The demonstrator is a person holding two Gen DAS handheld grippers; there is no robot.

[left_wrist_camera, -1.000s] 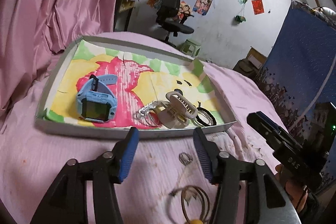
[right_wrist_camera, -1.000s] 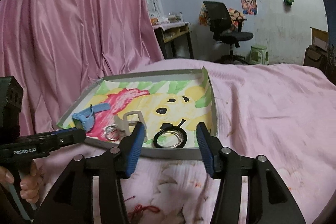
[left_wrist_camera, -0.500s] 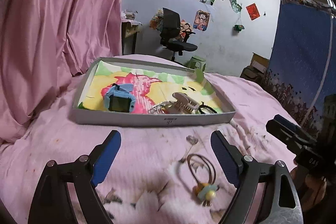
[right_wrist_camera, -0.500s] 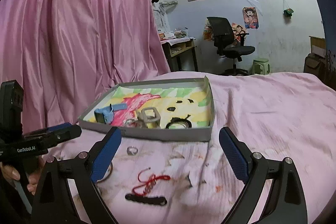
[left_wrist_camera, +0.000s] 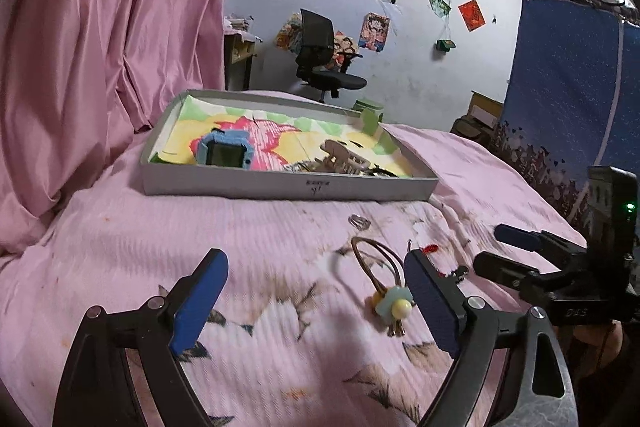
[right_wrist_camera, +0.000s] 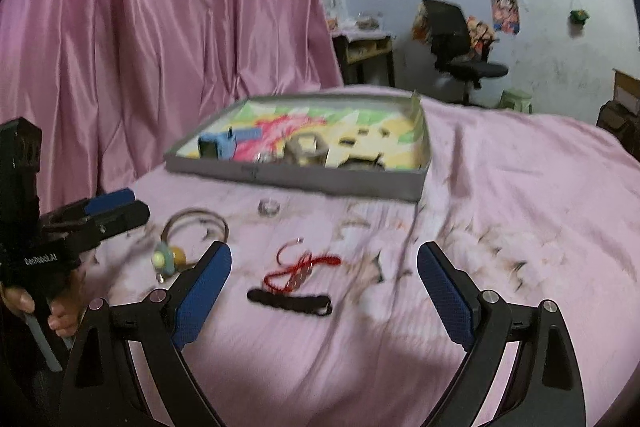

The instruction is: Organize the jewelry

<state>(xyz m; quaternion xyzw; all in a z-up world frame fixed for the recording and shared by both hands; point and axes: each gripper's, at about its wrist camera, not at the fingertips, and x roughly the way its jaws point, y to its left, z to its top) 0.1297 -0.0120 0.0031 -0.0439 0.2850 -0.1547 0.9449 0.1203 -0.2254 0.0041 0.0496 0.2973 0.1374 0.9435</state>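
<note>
A pink ribbed bedspread (left_wrist_camera: 248, 239), soft and printed with dark leaf marks, fills the lower half of both views. At about 12 o'clock from each gripper sits a shallow grey cardboard tray (left_wrist_camera: 280, 187) with straight low walls and a bright cartoon lining. Inside it lie a chunky blue smartwatch (left_wrist_camera: 224, 153) toward 11 o'clock, a beige plastic claw clip (left_wrist_camera: 344, 157) near the middle, and some dark and silvery rings just beside the clip, too blurred to tell apart.

On the cloth in front of the tray's near wall, well apart from it, lie the loose pieces. A brown hair tie with pale round beads (left_wrist_camera: 386, 287) rests just inside the left gripper's right finger, at 1 o'clock. A small silver ring (right_wrist_camera: 268, 207) lies between the hair tie and the tray. In the right wrist view a red cord bracelet (right_wrist_camera: 300, 267) lies at 12 o'clock, touching a black fuzzy band (right_wrist_camera: 290, 301) nearer the fingers.

The left gripper (left_wrist_camera: 316, 303) is spread wide and holds nothing. The right gripper (right_wrist_camera: 324, 295) is likewise wide apart and empty, with bare cloth on its 3 o'clock side.
</note>
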